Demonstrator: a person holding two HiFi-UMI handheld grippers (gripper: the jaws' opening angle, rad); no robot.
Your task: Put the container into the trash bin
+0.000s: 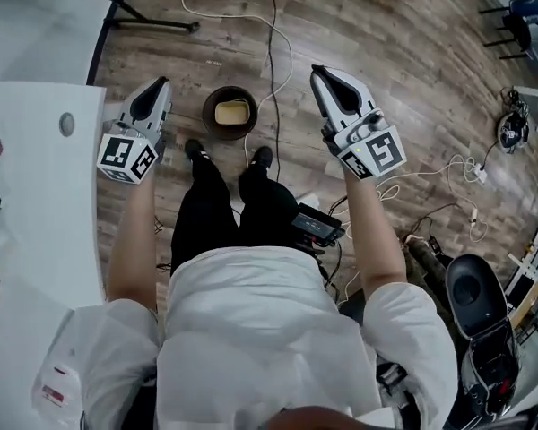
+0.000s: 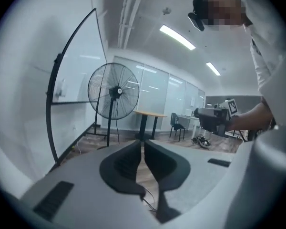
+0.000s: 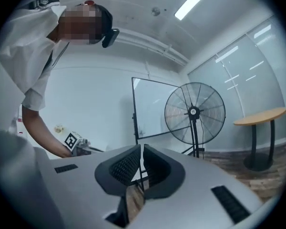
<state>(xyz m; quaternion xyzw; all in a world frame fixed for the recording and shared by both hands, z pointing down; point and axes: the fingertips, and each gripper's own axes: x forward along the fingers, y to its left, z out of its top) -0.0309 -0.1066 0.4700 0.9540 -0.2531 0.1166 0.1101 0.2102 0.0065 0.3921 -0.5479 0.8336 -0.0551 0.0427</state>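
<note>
On the wooden floor just ahead of the person's shoes stands a round dark trash bin (image 1: pixel 230 91). A pale yellow container (image 1: pixel 232 112) lies inside it. My left gripper (image 1: pixel 161 84) is held up in the air to the left of the bin, and its jaws are shut with nothing between them (image 2: pixel 143 142). My right gripper (image 1: pixel 318 70) hangs to the right of the bin, also shut and empty (image 3: pixel 141 147). Both point forward across the room, well above the bin.
A white table (image 1: pixel 36 204) runs along the left. Cables (image 1: pixel 271 34) trail over the floor beyond the bin, and more lie with a power strip (image 1: pixel 473 174) at the right. A standing fan (image 2: pixel 113 90) and a whiteboard frame (image 2: pixel 55 104) stand ahead.
</note>
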